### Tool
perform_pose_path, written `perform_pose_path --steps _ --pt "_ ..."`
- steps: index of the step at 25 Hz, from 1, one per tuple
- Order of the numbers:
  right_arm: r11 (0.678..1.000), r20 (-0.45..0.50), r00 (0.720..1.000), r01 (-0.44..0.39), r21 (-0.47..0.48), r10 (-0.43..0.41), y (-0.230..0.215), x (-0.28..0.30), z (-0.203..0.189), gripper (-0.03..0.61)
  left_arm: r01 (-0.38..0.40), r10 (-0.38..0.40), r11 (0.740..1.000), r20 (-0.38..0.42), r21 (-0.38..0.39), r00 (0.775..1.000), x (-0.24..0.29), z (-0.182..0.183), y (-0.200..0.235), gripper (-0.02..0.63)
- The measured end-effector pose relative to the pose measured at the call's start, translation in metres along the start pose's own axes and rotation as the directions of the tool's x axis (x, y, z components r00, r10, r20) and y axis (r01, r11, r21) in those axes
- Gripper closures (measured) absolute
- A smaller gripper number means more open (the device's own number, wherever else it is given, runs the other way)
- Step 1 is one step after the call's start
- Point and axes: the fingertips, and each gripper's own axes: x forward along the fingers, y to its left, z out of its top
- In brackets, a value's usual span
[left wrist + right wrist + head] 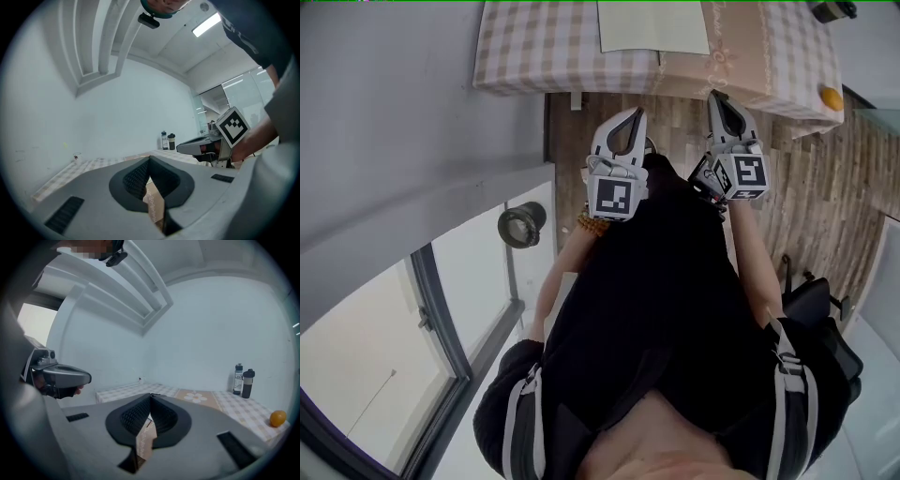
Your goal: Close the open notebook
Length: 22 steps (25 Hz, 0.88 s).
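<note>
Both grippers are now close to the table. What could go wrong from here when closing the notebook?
1. The left gripper and right gripper are both shut and short of the checked tablecloth. Pushing the notebook with closed jaws may crease a page, or slide it instead of folding it.
2. The orange sits near the table's right corner. A bump or a tug on the cloth could perhaps roll it off.

The notebook lies on the table, orange rightward, bottles seemingly behind.
</note>
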Motion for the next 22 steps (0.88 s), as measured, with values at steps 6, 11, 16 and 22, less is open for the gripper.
perform_pose_path --steps 6,11,16,22 --pt "1.000 -0.013 1.000 -0.009 0.015 0.009 -0.030 0.030 -0.004 0.572 0.006 -0.005 0.999 -0.023 0.050 1.000 0.035 -0.012 0.006 0.603" --pt "1.000 -0.015 1.000 -0.022 0.022 0.022 -0.051 0.055 -0.003 0.572 -0.030 0.030 1.000 -0.025 0.008 0.999 0.063 -0.005 0.022 0.603" --pt "0.999 -0.017 0.999 -0.049 0.004 0.049 -0.070 0.081 -0.003 0.572 -0.052 0.052 0.998 -0.034 0.019 0.998 0.092 -0.006 0.029 0.602" --pt "0.992 -0.030 0.993 -0.117 -0.044 0.115 -0.081 0.117 -0.003 0.572 -0.100 0.100 0.995 -0.046 0.016 0.994 0.121 -0.010 0.040 0.602"
